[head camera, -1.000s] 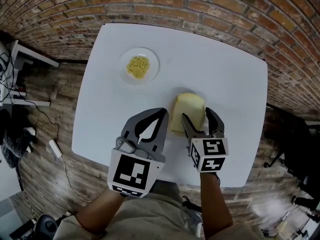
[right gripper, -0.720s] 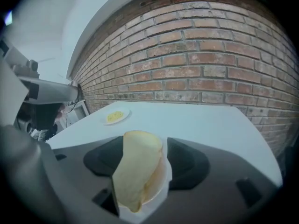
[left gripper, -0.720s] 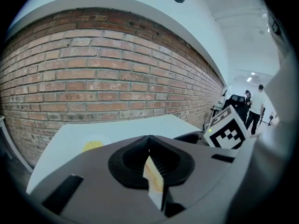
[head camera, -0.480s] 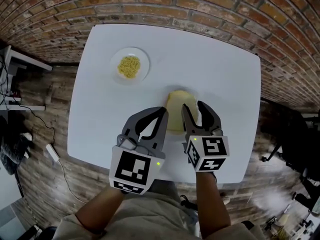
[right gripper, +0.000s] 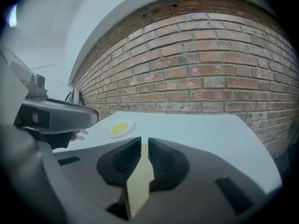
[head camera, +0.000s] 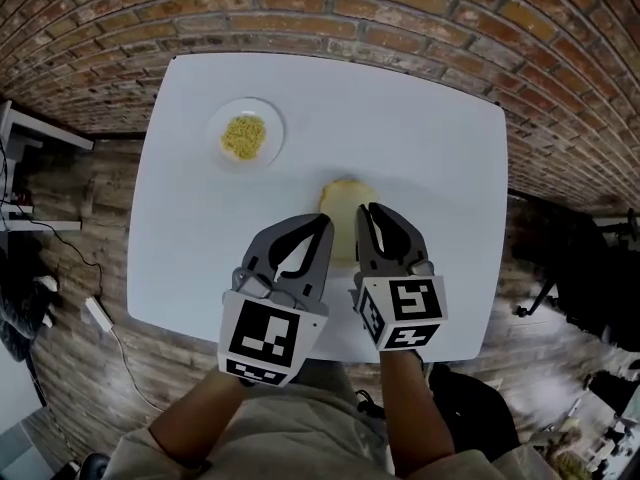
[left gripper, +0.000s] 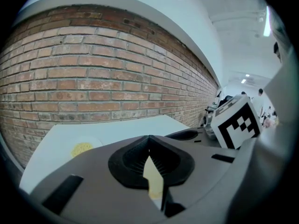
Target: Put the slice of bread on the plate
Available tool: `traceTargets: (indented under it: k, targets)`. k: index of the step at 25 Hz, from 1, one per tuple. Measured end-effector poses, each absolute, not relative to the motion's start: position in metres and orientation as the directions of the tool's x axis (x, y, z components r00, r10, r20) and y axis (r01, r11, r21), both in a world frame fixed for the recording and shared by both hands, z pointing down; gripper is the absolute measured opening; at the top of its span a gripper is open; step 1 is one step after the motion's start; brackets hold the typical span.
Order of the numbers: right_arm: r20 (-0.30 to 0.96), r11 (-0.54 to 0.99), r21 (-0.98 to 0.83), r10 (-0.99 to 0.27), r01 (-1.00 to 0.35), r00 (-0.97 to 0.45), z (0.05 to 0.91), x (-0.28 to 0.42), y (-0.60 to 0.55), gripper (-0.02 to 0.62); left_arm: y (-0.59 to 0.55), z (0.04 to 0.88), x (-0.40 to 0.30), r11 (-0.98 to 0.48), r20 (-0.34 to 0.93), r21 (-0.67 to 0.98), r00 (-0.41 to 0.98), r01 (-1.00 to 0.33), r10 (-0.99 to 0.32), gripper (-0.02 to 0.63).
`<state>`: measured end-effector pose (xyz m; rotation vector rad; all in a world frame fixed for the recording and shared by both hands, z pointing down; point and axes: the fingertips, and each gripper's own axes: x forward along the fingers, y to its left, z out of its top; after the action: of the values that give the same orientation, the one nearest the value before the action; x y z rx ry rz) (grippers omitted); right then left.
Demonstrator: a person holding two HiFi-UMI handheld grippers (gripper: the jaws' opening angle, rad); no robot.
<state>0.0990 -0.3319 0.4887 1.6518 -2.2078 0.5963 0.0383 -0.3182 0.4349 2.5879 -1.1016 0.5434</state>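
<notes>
The white square table (head camera: 430, 138) lies bare between the pale yellow bread slice (head camera: 340, 203) and the small round white plate (head camera: 274, 128), far left. A grey left gripper (head camera: 324, 219) stands just beside the slice; a red brick wall (head camera: 400, 23) closes the far side.

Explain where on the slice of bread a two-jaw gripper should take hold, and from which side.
Probably best: grip the slice of bread by its near edge, jaws across its thickness, coming from the person's side. It is flat and wide, so only its thickness fits. The right gripper is closing on it that way.
</notes>
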Motion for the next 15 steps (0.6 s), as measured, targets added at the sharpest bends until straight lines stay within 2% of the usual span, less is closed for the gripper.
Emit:
traceTargets:
  k: [6, 15]
  targets:
    - [0.465, 0.236, -0.116, -0.845, -0.965, -0.263, 0.472, 0.102, -0.328, 0.009, -0.315, 0.431, 0.043, -0.678, 0.429, 0.110, 0.650, -0.727, -0.627, 0.011]
    - [0.384, 0.235, -0.072, -0.890, -0.969, -0.245, 0.426, 0.101, -0.309, 0.008, -0.301, 0.406, 0.051, -0.697, 0.375, 0.097, 0.675, -0.711, -0.636, 0.011]
